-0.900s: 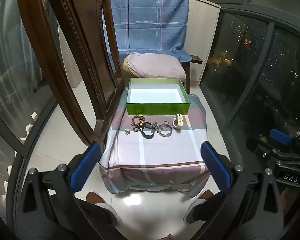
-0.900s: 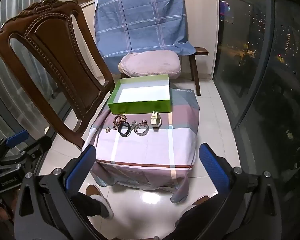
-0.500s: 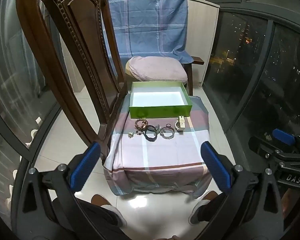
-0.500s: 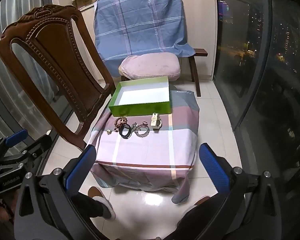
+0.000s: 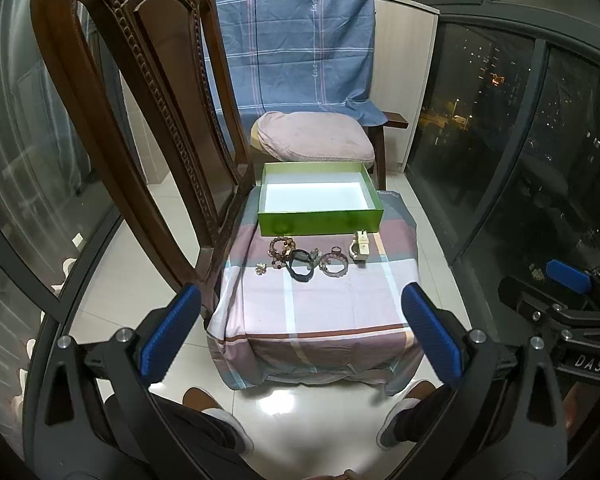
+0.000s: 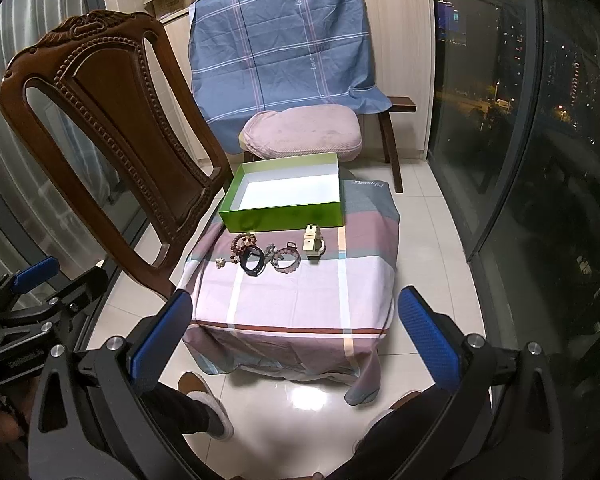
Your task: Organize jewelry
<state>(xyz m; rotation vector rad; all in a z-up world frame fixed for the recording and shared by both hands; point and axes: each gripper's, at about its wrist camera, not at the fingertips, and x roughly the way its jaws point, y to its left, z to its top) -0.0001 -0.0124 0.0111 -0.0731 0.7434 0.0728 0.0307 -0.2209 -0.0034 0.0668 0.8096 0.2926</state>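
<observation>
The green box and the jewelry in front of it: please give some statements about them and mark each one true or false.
1. The green box is empty. True.
2. The jewelry lies inside the box. False: it lies on the cloth, in front of the box.
3. The left gripper holds the black band. False: it is open and holds nothing.
4. The cream watch is the piece nearest the right gripper's side. True.

An open green box with a white inside sits at the far edge of the cloth-covered stool. Just in front of it lies a row: small charm leftmost, brown bead bracelets, black band, pinkish bead bracelet, cream watch rightmost, all lying flat
</observation>
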